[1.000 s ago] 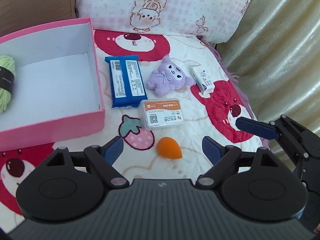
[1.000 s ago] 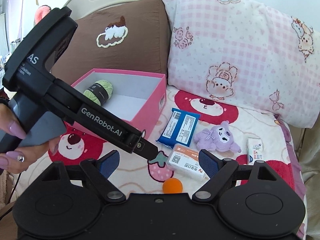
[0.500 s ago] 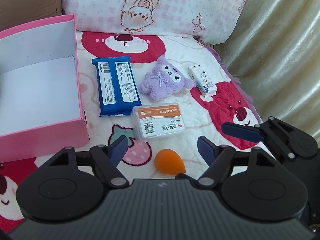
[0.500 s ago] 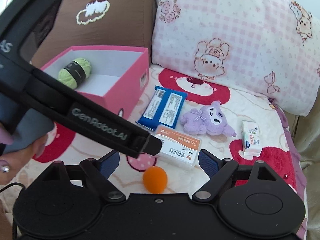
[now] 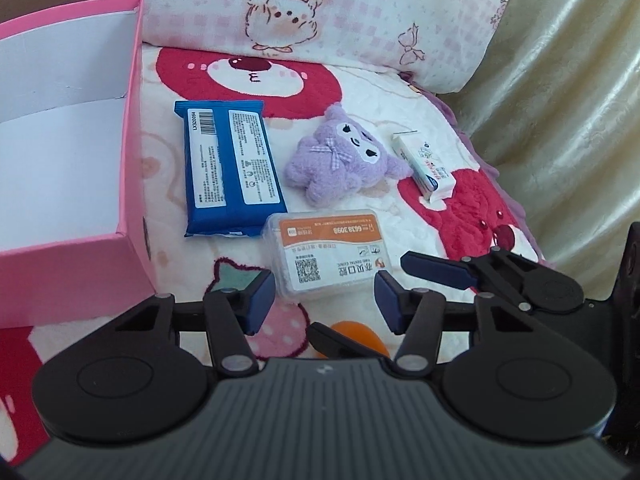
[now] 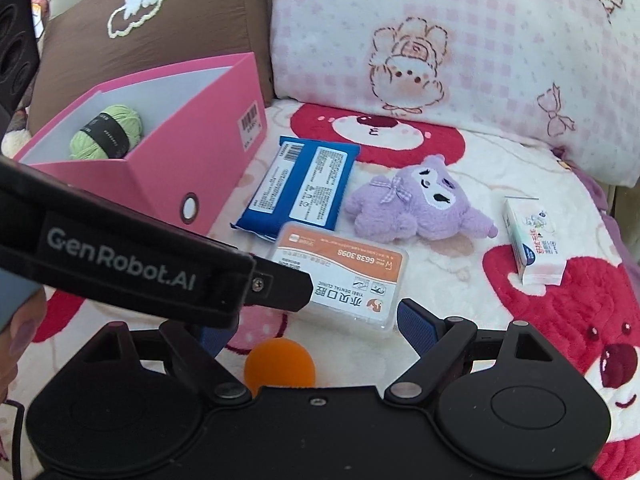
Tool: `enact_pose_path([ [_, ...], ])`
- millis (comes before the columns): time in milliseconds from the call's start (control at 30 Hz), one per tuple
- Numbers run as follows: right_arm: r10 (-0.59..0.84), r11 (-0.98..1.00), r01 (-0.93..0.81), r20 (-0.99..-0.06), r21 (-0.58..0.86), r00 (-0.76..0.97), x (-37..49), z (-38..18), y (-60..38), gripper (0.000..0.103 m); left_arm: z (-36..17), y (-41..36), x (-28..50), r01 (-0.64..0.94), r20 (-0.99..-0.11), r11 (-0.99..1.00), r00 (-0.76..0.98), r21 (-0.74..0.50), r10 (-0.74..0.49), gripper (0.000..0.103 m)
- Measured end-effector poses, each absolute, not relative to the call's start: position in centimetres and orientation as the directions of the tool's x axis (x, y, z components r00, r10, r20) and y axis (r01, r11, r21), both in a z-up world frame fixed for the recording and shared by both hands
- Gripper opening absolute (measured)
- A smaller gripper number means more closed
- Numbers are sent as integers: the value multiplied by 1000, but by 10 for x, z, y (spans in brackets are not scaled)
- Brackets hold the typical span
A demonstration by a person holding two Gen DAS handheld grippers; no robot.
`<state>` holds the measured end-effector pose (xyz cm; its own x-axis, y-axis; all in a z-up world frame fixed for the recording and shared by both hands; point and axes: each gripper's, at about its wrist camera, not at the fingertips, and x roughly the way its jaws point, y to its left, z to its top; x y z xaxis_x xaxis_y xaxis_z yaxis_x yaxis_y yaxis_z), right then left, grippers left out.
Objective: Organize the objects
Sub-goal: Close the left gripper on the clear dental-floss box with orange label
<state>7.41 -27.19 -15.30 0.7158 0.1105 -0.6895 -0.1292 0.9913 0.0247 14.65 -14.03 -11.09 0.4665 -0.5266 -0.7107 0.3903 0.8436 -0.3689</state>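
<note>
We're lining up our left gripper, jaws narrowing but still apart around nothing, and wide-open right gripper over the orange sponge at bottom center, next grabbing it for the pink box upper left.

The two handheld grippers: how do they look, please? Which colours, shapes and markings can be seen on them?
Both are matte black. The left gripper and the right gripper each have dark blue finger pads on jointed links with silver pins, above two round housings. The left one's long body carries white lettering "GenRobot.AI".
</note>
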Motion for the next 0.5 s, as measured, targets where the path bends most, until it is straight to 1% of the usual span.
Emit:
enact_pose_path([
  [167, 104, 994, -97, -706, 50, 701, 81, -169, -281, 89, -119, -145, 150, 368, -719, 854, 469, -368, -513, 53],
  [267, 127, 991, -121, -709, 59, 694, 86, -173, -283, 89, -124, -141, 153, 356, -728, 862, 470, -361, -499, 53],
  [433, 145, 989, -111, -706, 93, 694, 94, -174, -281, 90, -129, -138, 156, 357, -725, 856, 463, -373, -509, 53],
  [500, 146, 989, -109, -705, 98, 694, 94, -174, -281, 90, -133, -137, 157, 359, -721, 845, 448, -396, -528, 53],
])
